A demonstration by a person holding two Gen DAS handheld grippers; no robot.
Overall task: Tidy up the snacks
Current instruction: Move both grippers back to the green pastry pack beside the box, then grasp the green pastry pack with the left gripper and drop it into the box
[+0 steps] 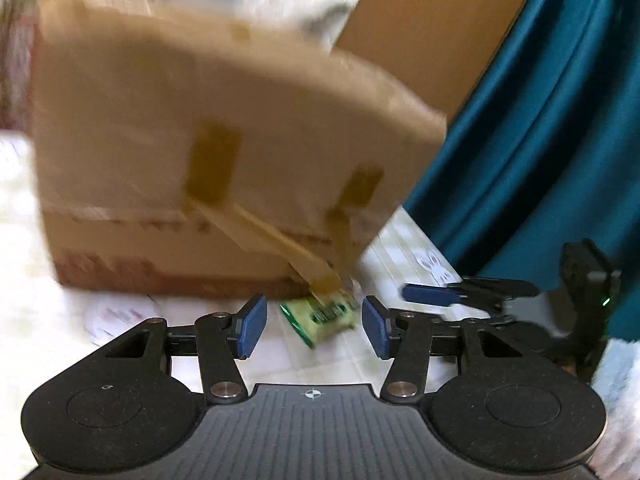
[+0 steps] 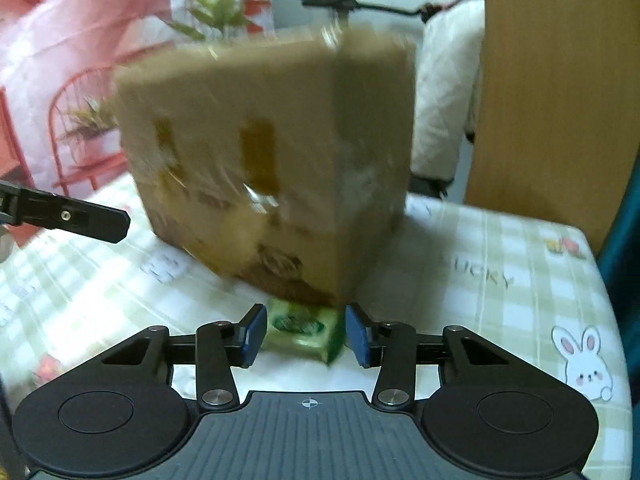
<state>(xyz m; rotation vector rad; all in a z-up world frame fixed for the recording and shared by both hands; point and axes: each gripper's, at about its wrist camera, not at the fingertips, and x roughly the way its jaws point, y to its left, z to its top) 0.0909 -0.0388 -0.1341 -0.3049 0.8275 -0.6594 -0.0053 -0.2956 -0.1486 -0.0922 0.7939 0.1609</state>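
Note:
A small green snack packet (image 1: pixel 322 318) lies on the checked tablecloth right in front of a brown cardboard box (image 1: pixel 208 160). My left gripper (image 1: pixel 314 328) is open, its blue pads on either side of the packet with gaps. In the right wrist view the same packet (image 2: pixel 306 330) lies between the pads of my right gripper (image 2: pixel 306 334), which is open and close around it; the box (image 2: pixel 272 160) stands just behind. The right gripper (image 1: pixel 448 294) shows from the side in the left view. Both views are blurred.
A teal cloth (image 1: pixel 540 120) hangs at the right. A wooden panel (image 2: pixel 552 100) stands behind the table. The table's right edge (image 2: pixel 600 272) is near. The left gripper's finger (image 2: pixel 68 216) reaches in from the left. Red furniture and a plant are behind the box.

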